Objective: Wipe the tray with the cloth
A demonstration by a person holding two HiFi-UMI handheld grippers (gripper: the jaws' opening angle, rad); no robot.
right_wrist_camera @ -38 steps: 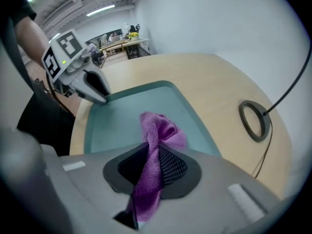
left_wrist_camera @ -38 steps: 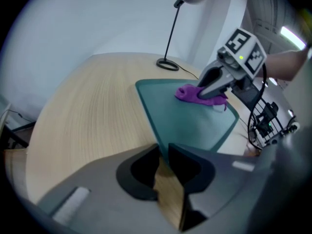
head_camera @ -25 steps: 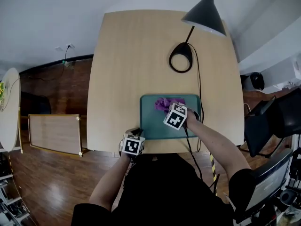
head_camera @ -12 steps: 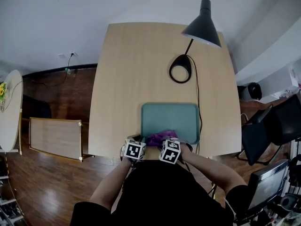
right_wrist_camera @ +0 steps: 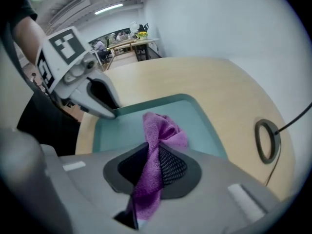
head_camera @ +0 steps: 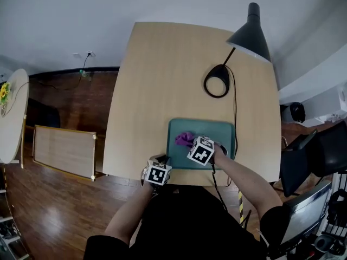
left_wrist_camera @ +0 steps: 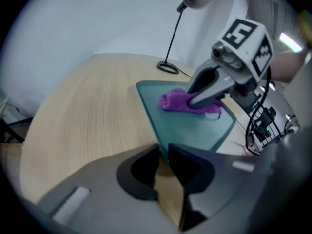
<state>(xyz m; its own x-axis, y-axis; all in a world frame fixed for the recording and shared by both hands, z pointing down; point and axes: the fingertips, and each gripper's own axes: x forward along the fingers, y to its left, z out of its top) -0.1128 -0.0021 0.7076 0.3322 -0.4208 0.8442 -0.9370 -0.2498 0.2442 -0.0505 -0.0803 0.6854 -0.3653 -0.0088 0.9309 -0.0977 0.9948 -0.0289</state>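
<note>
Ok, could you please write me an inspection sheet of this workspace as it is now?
Surface: light wooden table.
Job's things: teal tray at the near edge; purple cloth bunched on it.
Clutter: black desk lamp beyond the tray.
Grippers: left claw closed on the tray's near left corner; right claw shut on the cloth.
Cables: lamp cord runs past the tray's right side.
Surroundings: wood floor, round side table, dark chair.

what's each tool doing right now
left tool: closed on the tray corner
right tool: closed on the purple cloth
</note>
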